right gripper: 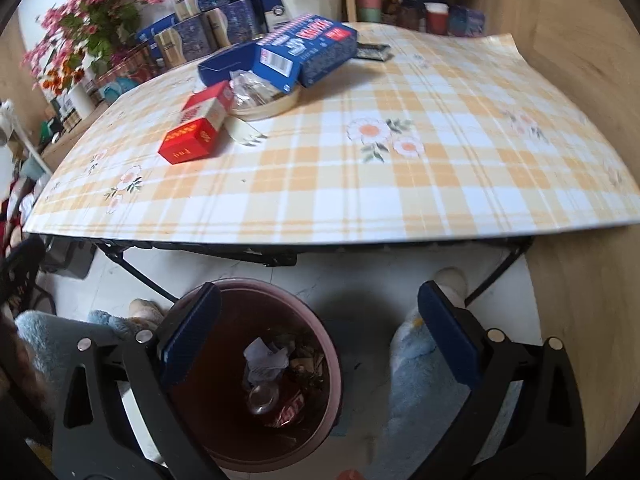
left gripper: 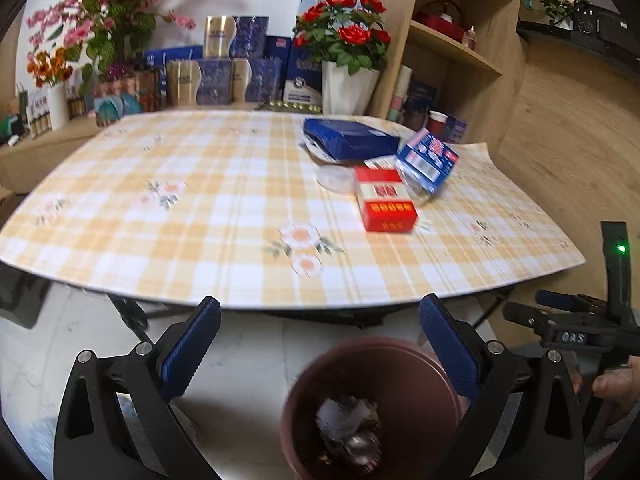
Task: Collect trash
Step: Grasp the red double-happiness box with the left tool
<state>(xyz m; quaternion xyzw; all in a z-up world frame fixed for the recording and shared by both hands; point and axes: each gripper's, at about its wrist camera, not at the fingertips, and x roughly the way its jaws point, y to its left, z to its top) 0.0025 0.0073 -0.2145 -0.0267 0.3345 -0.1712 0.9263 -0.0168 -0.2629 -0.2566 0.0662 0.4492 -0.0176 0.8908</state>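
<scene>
my left tongs [left gripper: 320, 344] are spread apart and empty above the bin [left gripper: 372, 408]; my right tongs [right gripper: 320, 336] too. ahead on the bench [left gripper: 200, 208]: red box [left gripper: 386, 204], 2 blue boxes, wrappers, with flowerpots behind.

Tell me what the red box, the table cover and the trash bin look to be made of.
Red box: printed cardboard, slightly glossy; sharp folded edges and flat printed faces.
Table cover: probably vinyl or oilcloth; the checked sheet lies stiff, its edge jutting past the frame without draping.
Trash bin: likely moulded plastic, smooth brownish-pink; thin even rim, though blur leaves this open.
</scene>
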